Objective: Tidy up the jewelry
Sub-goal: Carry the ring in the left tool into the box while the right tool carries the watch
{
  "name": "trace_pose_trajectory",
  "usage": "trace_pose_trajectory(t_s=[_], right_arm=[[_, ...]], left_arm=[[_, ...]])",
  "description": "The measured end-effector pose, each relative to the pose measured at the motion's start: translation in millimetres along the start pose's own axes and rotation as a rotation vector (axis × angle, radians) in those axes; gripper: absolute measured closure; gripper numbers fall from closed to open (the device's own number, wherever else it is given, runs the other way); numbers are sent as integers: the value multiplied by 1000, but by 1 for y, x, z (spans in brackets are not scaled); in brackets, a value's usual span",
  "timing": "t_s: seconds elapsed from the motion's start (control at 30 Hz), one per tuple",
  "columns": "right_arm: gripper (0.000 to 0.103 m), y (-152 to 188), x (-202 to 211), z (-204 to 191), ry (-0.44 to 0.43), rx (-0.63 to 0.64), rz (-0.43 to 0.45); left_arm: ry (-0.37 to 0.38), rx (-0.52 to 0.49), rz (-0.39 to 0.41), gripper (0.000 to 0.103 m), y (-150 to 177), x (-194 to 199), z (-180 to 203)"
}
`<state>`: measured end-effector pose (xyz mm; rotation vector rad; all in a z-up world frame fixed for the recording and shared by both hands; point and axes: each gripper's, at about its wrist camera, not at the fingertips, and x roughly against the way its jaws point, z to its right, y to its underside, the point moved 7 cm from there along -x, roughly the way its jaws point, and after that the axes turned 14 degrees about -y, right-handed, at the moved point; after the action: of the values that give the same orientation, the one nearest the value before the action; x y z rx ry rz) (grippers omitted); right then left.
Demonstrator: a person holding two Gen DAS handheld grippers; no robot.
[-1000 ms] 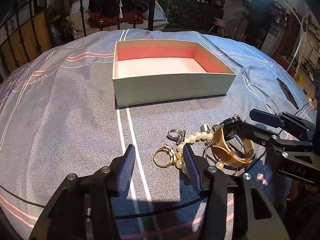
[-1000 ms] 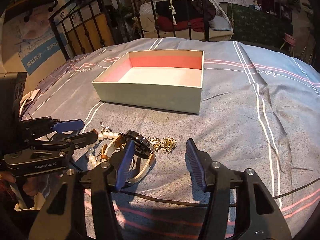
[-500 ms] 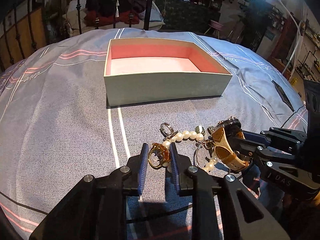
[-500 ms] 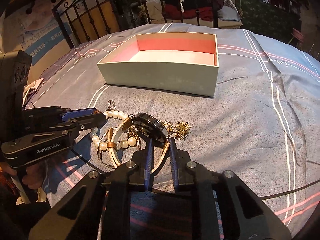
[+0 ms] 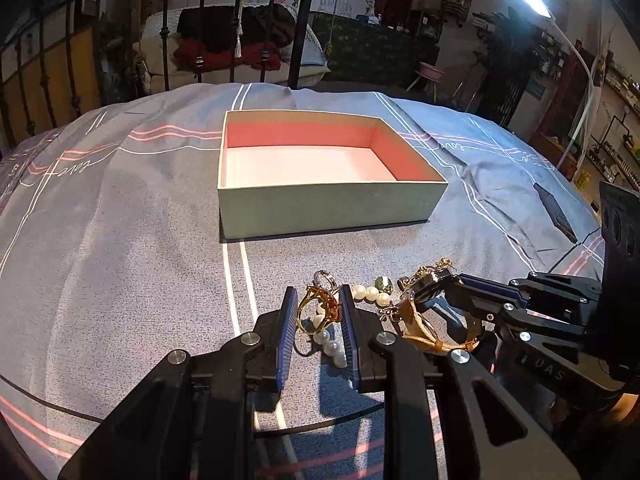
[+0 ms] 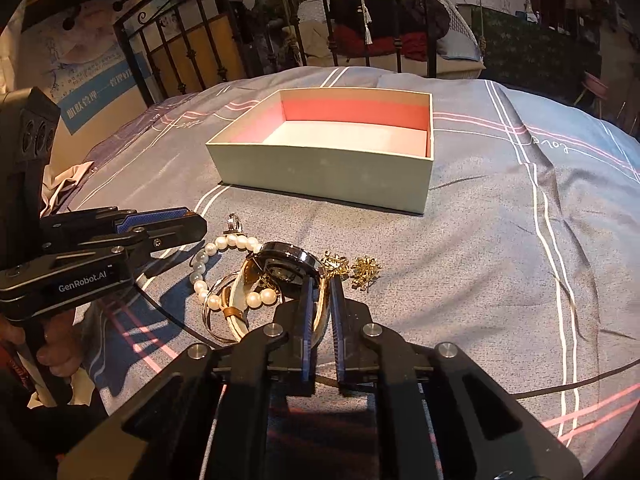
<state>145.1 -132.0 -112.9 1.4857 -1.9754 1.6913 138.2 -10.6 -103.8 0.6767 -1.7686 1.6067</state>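
Left wrist view: the left gripper [image 5: 318, 312] had its jaws drawn narrow around a gold ring [image 5: 316, 309], which stood upright between the blue pads [image 5: 285, 332] and appeared lifted off the grey bedspread [image 5: 120, 260]. A pearl bracelet [image 5: 362, 293] lay beneath and just beside the ring, with a small silver ring [image 5: 323, 278] beyond it. To the right, the right gripper [image 5: 448, 286] was clamped on a watch [image 5: 424, 308] with a tan strap. An open box [image 5: 328, 208] with a red inner wall sat on the bedspread, well apart from the jewelry, and nothing was seen inside it.

Right wrist view: the right gripper [image 6: 321, 308] had its jaws nearly together, gripping the cream strap of the watch [image 6: 286, 266], whose dark face pointed toward the box [image 6: 324, 172]. The pearl bracelet [image 6: 224, 264] lay partly tangled with the strap on the bedspread [image 6: 500, 260]. Two small gold earrings [image 6: 354, 268] lay just beside the watch, on its right. The left gripper [image 6: 192, 226] entered from the left edge; its jaw state could not be told from this angle. The box interior showed nothing inside.
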Motion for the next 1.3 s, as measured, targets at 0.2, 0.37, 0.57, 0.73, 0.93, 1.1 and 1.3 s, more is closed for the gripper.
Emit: trace_pose_trajectory(t_s=[0.2, 0.37, 0.57, 0.73, 0.93, 1.1, 1.3], right_arm=[[94, 2, -2, 1, 9, 9, -7], [94, 4, -9, 3, 20, 10, -28], [97, -5, 2, -5, 65, 83, 3], [97, -5, 5, -3, 73, 97, -11], [97, -11, 10, -5, 76, 109, 5], [97, -24, 14, -4, 85, 123, 25], [97, -56, 16, 0, 94, 140, 68]], left_arm=[[-2, -8, 9, 82, -1, 3, 4], [0, -9, 10, 82, 0, 5, 5], [-3, -6, 21, 82, -3, 9, 3], [-4, -6, 36, 82, -6, 12, 5], [4, -11, 47, 82, -8, 15, 7], [11, -17, 76, 82, -23, 18, 10], [28, -19, 123, 82, -58, 16, 15]])
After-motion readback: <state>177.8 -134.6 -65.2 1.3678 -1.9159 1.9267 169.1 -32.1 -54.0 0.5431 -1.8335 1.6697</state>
